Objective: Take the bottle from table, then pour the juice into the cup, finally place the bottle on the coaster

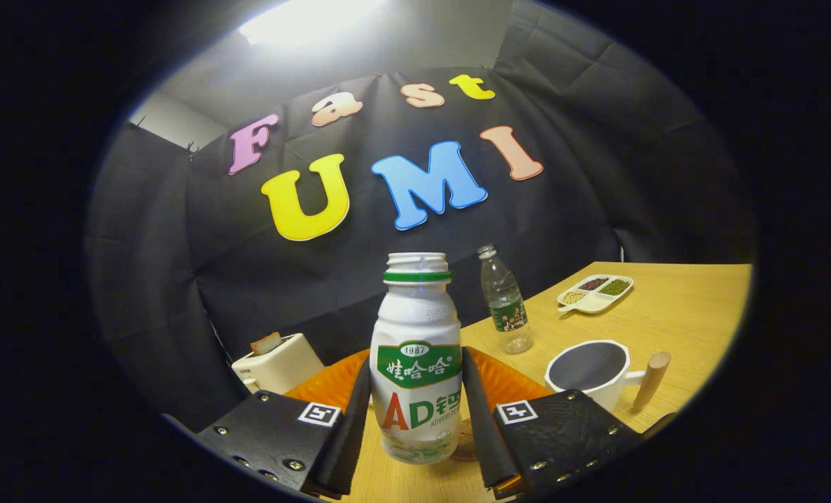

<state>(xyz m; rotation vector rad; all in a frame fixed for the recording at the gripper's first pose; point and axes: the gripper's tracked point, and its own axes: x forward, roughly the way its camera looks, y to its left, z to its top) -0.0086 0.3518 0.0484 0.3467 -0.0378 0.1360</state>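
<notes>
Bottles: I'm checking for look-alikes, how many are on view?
2. The white plastic bottle is clamped in the gripper; the clear plastic water bottle stands beyond it on the table.

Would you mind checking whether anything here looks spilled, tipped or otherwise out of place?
Nothing stands out. The white plastic bottle with the green label stands upright, uncapped, gripped between the gripper fingers. The white cup with a wooden handle sits upright on the wooden table, no spill visible.

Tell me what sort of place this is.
Probably a staged demo booth: black cloth wall behind a wooden table set with a toaster, cup and sectioned tray. The hand-held gripper is shut on the white bottle.
</notes>
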